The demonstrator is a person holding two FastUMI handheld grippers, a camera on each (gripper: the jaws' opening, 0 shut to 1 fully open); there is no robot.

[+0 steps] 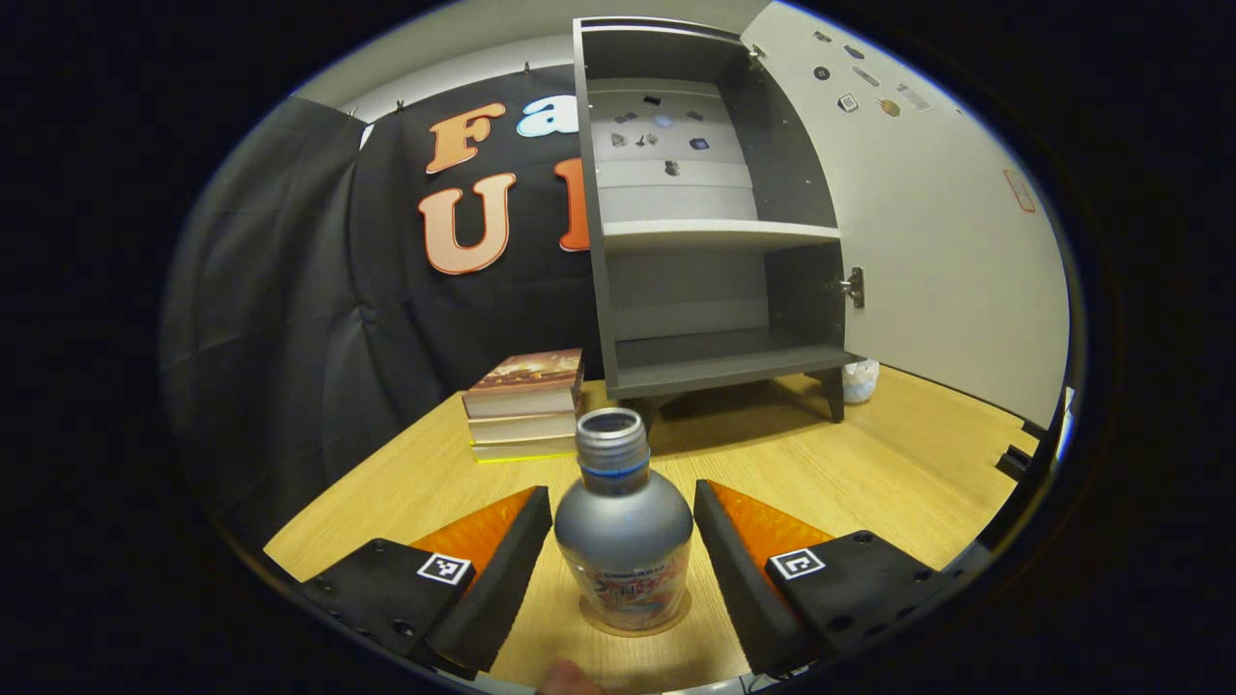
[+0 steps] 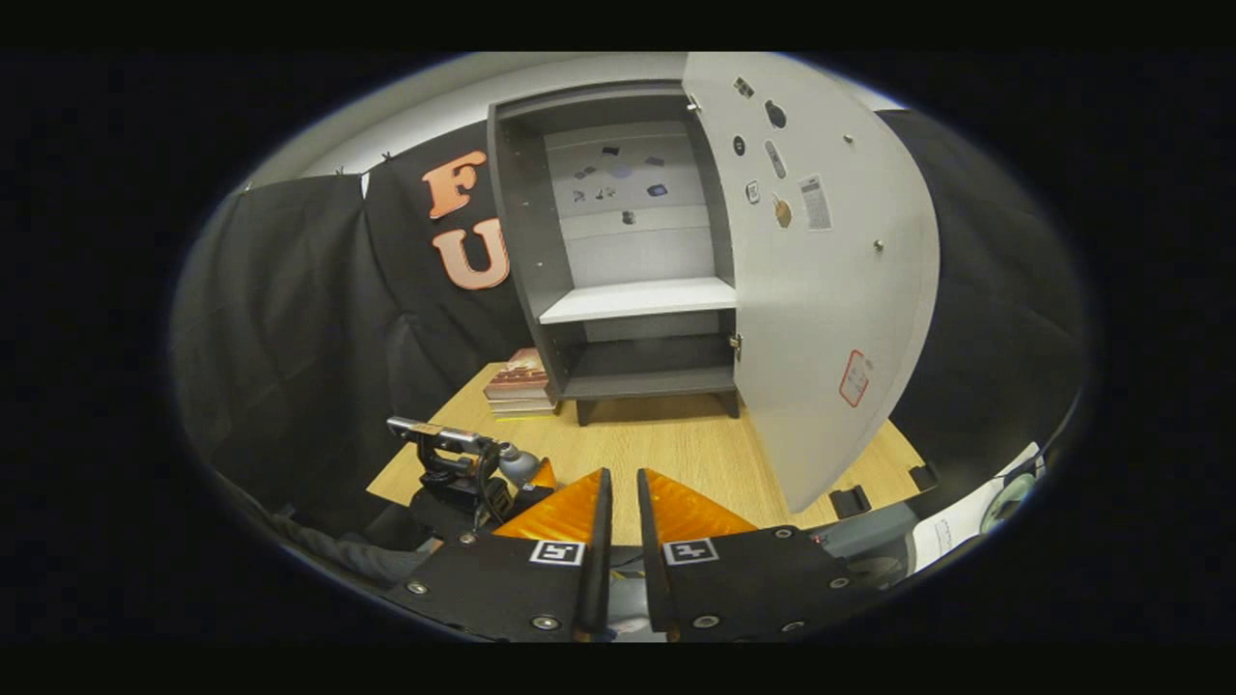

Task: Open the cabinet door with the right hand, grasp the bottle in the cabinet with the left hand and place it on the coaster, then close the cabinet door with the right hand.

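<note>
Spanning the booth floor: pale wooden surface (image 1: 869, 463), carrying a tall grey cabinet (image 1: 710, 362) with its light grey door (image 2: 821, 319) swung wide. Standing upright on a round brown coaster (image 1: 688, 610) near the front edge: silver metal bottle (image 1: 623, 526) with printed label. Flanking the bottle without touching: left tongs (image 1: 623, 541), spread wide. Hovering in front of the cabinet: right tongs (image 2: 618, 502), nearly closed, gripping nothing. Lying left of the cabinet: stack of books (image 1: 526, 405).
</note>
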